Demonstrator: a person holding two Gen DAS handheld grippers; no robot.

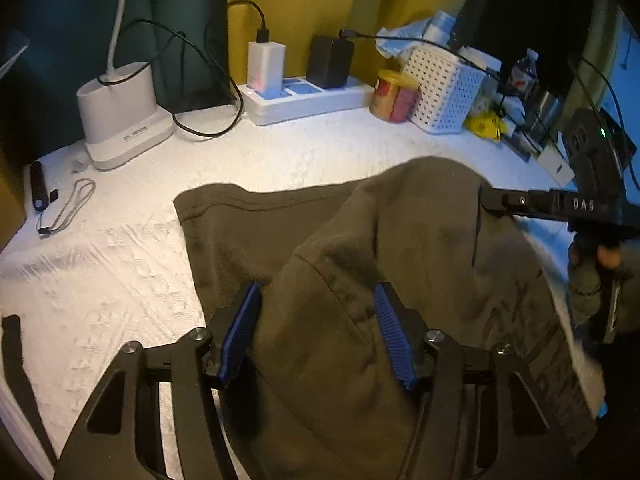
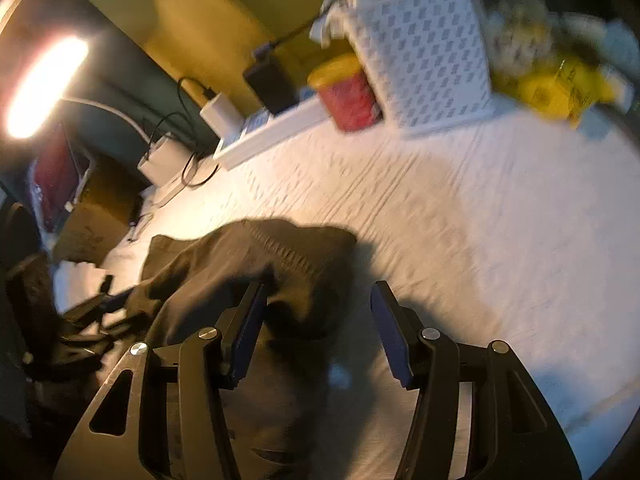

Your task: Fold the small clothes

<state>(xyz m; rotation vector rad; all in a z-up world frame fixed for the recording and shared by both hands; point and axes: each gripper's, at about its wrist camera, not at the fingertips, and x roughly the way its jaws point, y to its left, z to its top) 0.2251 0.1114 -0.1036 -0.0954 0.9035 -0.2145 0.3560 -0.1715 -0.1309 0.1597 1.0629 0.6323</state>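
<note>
A dark olive garment lies partly flat on the white textured table cover, with one half lifted and draped toward me. My left gripper is open, its blue pads wide apart with a fold of the garment bunched between them. My right gripper is open over the garment's near edge; the view is blurred. The right gripper also shows at the right of the left wrist view, its tip at the raised fold.
At the back stand a white lamp base, a power strip with chargers, a red and yellow can and a white perforated basket. A black stick and a lanyard lie at the left.
</note>
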